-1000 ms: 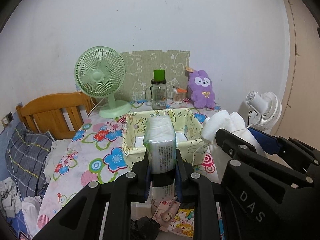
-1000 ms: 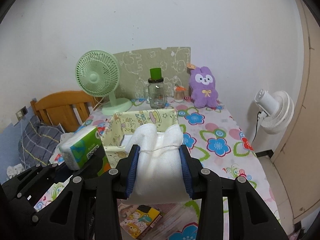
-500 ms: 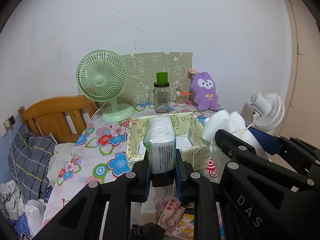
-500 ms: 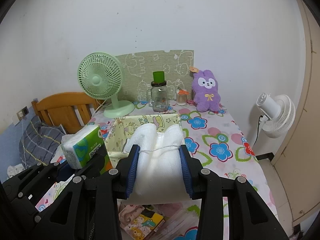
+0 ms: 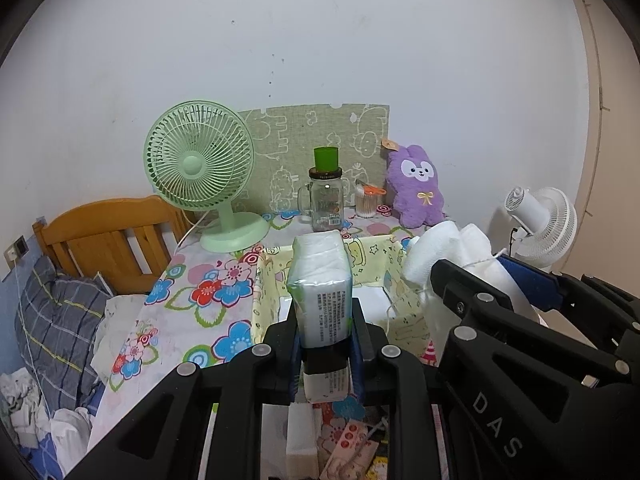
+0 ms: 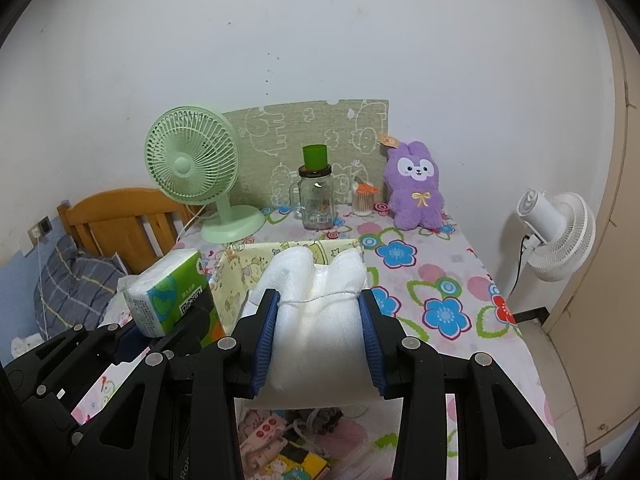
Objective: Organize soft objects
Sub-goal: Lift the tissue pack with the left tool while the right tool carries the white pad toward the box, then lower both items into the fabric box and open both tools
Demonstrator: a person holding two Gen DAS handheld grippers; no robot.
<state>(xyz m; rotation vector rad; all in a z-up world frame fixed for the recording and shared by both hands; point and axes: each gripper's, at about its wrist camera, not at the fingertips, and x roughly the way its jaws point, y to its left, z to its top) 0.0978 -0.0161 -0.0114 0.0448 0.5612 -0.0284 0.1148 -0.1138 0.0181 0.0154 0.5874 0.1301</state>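
My left gripper (image 5: pixel 325 320) is shut on a green-and-white tissue pack (image 5: pixel 321 284), held upright; the same pack (image 6: pixel 170 292) shows at the left of the right wrist view. My right gripper (image 6: pixel 319 312) is shut on a rolled white towel (image 6: pixel 318 320) tied with thin string; the towel (image 5: pixel 448 256) also shows at the right of the left wrist view. Both loads hang in front of a yellow patterned fabric box (image 5: pixel 380 256) that stands open on the flowered table. A purple plush rabbit (image 6: pixel 416 190) sits at the back against the wall.
A green desk fan (image 5: pixel 200 172), a glass jar with a green cap (image 5: pixel 326 200) and a small cotton-swab jar (image 5: pixel 367 200) line the table's back. A wooden headboard (image 5: pixel 104 236) and bedding lie left. A white fan (image 6: pixel 556 236) stands right of the table. Packets lie below the grippers.
Both grippers have drifted forward toward the table with their loads; the box and back-row objects sit lower and nearer in view. Neither grip has altered.
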